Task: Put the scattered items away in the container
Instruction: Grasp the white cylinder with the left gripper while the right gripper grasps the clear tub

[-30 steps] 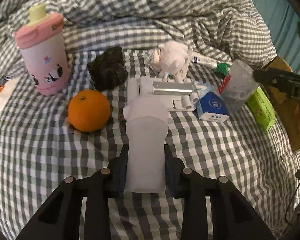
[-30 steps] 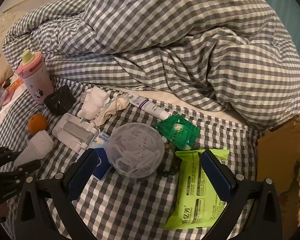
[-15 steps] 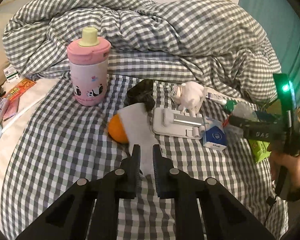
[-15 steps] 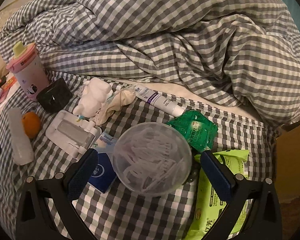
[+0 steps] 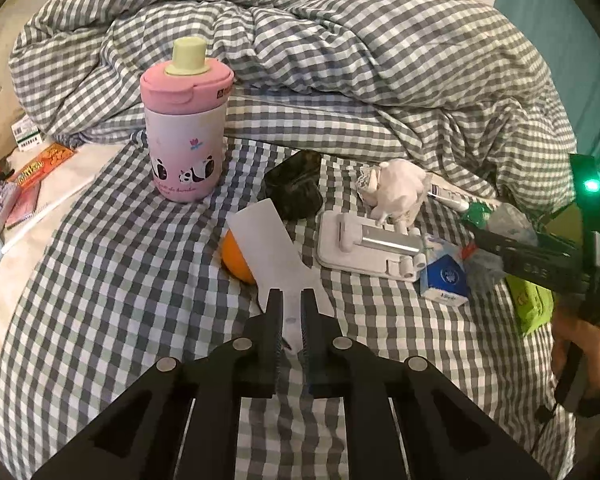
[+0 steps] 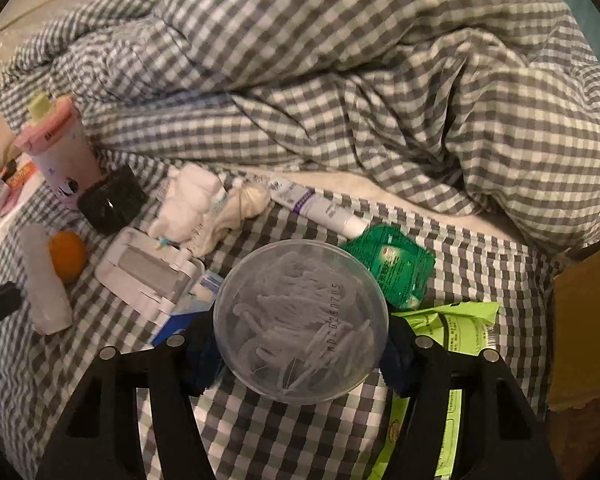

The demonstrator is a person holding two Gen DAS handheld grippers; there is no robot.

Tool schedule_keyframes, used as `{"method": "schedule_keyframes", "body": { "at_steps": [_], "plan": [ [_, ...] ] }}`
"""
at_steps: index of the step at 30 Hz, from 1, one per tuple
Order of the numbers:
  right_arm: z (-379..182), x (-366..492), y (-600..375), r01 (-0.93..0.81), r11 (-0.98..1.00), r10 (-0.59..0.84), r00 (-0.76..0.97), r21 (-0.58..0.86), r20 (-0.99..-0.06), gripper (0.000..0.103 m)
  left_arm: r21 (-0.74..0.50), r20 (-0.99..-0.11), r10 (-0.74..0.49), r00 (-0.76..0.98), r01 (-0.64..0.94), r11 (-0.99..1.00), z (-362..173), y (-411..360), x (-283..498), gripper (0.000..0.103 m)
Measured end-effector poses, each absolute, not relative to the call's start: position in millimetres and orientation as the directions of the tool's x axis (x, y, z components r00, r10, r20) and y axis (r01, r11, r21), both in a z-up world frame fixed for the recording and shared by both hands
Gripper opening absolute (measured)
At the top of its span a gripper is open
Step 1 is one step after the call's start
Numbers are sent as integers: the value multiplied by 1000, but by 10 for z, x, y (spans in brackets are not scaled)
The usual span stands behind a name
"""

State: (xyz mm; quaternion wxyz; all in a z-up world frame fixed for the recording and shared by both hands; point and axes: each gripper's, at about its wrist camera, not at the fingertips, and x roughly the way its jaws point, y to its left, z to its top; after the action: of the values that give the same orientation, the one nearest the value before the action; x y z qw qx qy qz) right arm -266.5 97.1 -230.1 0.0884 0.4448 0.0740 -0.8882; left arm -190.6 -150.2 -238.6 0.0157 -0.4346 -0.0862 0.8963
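Clear tub point(image 6: 300, 320), stamped code, in closing right gripper point(image 6: 300, 354); left gripper point(image 5: 291, 320) pinching white tube point(image 5: 268, 248).

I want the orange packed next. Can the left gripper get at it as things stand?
Probably not yet. The left gripper is shut on a white tube, so it has no free grip, and the tube hangs in front of the orange. It would need to drop the tube off first.
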Motion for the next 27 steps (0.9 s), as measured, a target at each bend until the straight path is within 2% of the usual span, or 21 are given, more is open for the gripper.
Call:
{"method": "schedule_keyframes", "body": {
  "at_steps": [2, 3, 4, 7, 24, 26, 27],
  "plan": [
    [-2191, -2631, 970, 231, -972, -105, -604, -47, -790, 63, -175, -771, 101, -629, 57, -983, -2377, -1508, -1928, 37],
    [-2143, -2612, 972, 233, -971, -110, -611, -45, -784, 63, -175, -764, 96, -638, 63, -983, -2363, -1507, -1936, 59],
    [-2096, -2599, 971, 236, -971, -114, -616, -44, -779, 63, -173, -756, 89, -648, 68, -982, -2347, -1510, -1938, 76],
    [-1918, -2531, 978, 241, -969, -124, -643, -46, -756, 63, -167, -741, 62, -669, 93, -982, -2321, -1500, -1968, 90],
    [-1092, -2080, 1316, 223, -973, -135, -747, -54, -651, 63, -152, -816, -1, -578, 217, -964, -2792, -1434, -2302, 91],
    [-1061, -2044, 1359, 219, -974, -132, -751, -55, -647, 63, -155, -817, -3, -576, 226, -962, -2817, -1429, -2307, 81],
    [-1053, -2032, 1376, 217, -975, -131, -751, -55, -647, 63, -147, -826, -9, -563, 230, -962, -2838, -1422, -2315, 66]
  ]
}}
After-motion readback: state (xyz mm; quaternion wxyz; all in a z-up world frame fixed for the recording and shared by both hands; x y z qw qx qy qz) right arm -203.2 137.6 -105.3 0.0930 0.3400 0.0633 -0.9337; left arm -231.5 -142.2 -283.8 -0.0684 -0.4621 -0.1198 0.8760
